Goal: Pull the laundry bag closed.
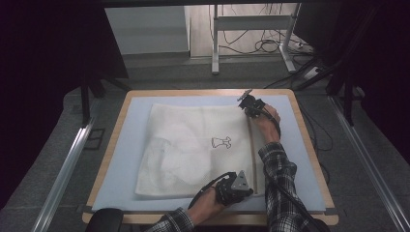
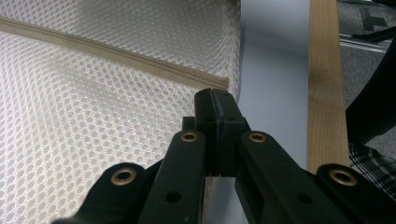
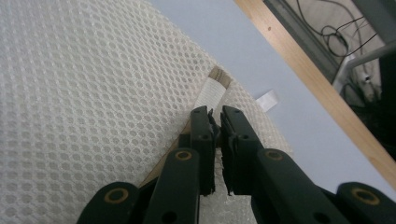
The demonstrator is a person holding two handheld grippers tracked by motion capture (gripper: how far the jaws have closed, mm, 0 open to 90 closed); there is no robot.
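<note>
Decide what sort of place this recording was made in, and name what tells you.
Probably a lab or workshop set up for recording: a wooden table with a pale blue mat, loose floor cables, and metal rails alongside.

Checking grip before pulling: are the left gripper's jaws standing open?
No, the left gripper has its jaws pressed together at the mesh bag's zipper end.

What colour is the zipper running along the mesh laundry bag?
Beige, against the white mesh laundry bag; the zipper shows best in the left gripper view.
</note>
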